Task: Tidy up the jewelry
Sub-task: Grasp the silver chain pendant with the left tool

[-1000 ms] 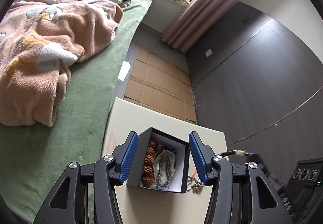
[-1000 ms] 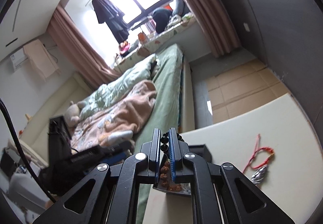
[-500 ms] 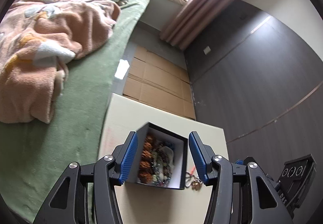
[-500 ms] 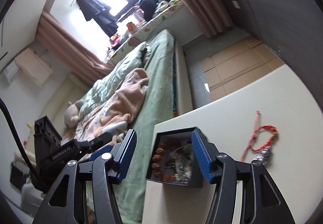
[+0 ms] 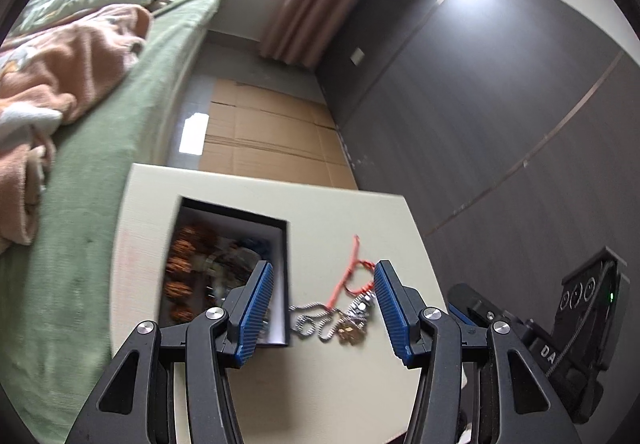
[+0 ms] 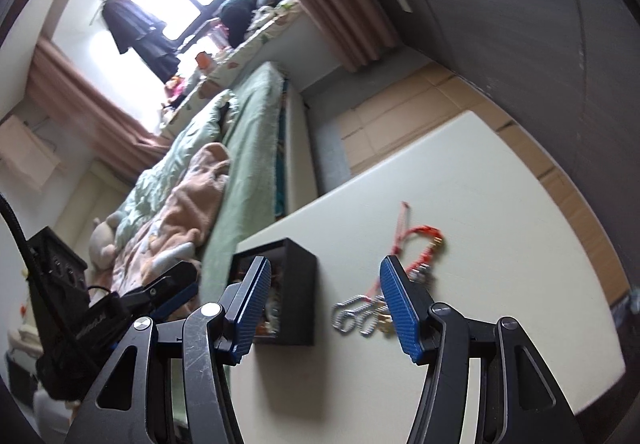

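Note:
A black open jewelry box (image 5: 280, 244) with a white lining holds brown bead pieces (image 5: 180, 268) and chains. It stands on the cream table (image 5: 340, 384). To its right lie a red cord bracelet (image 5: 350, 276) and a silver chain with a gold charm (image 5: 320, 324). My left gripper (image 5: 322, 312) is open above the chain, empty. In the right wrist view the box (image 6: 298, 284), the red bracelet (image 6: 418, 244) and the silver chain (image 6: 356, 314) lie under my right gripper (image 6: 326, 310), which is open and empty.
A bed with a green sheet (image 5: 100, 163) and a peach blanket (image 5: 60, 75) lies left of the table. Cardboard (image 5: 264, 139) covers the floor beyond the table. A dark wall panel (image 5: 480, 103) runs along the right. The other gripper's body (image 5: 560, 332) shows at lower right.
My right gripper was shut on a black bead string a second ago and opened over the box. Both grippers then shifted right, from over the box to over the loose chain and red bracelet.

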Demonstrator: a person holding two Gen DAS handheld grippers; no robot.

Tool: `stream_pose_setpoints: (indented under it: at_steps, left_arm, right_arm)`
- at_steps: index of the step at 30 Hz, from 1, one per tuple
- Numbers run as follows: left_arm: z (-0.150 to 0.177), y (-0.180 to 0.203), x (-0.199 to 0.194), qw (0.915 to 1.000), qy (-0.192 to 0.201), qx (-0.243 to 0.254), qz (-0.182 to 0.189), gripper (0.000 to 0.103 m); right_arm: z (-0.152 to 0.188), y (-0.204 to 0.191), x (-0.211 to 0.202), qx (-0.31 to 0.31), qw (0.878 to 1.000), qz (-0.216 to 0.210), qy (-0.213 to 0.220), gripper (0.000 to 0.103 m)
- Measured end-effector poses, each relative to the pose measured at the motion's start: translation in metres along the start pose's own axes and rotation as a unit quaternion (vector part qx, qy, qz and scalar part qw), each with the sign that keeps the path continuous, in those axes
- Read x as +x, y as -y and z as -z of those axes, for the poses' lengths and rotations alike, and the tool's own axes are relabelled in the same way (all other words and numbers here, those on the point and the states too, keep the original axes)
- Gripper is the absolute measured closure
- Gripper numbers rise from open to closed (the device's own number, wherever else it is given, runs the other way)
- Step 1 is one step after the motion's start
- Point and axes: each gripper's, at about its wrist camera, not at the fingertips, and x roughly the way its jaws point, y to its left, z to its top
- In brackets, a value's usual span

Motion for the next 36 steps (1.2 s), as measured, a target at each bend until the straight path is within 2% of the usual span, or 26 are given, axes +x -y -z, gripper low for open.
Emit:
stream_pose_setpoints:
  at_steps: [11,16,22,36]
  left_arm:
    - [0.017,0.042,0.043,0.9979,-0.04,0.051,-0.001,0.049]
    - [0.023,0.058,0.077,0.9954,-0.073,0.062,0.003,0.053]
    - [0.028,0.07,0.105,0.9927,-0.09,0.079,-0.007,0.054]
    - [0.054,0.08,0.158,0.9798,-0.118,0.141,-0.079,0.057]
  right_arm:
    - [-0.005,0.052,-0.01,0.069,0.996,0.05,-0.006,0.045]
    - [-0.009,0.074,-0.015,0.112,0.992,0.05,-0.003,0.045]
    - [-0.012,0.092,-0.021,0.14,0.989,0.055,-0.002,0.045]
    - [-0.016,0.125,-0.032,0.203,0.978,0.052,0.013,0.045]
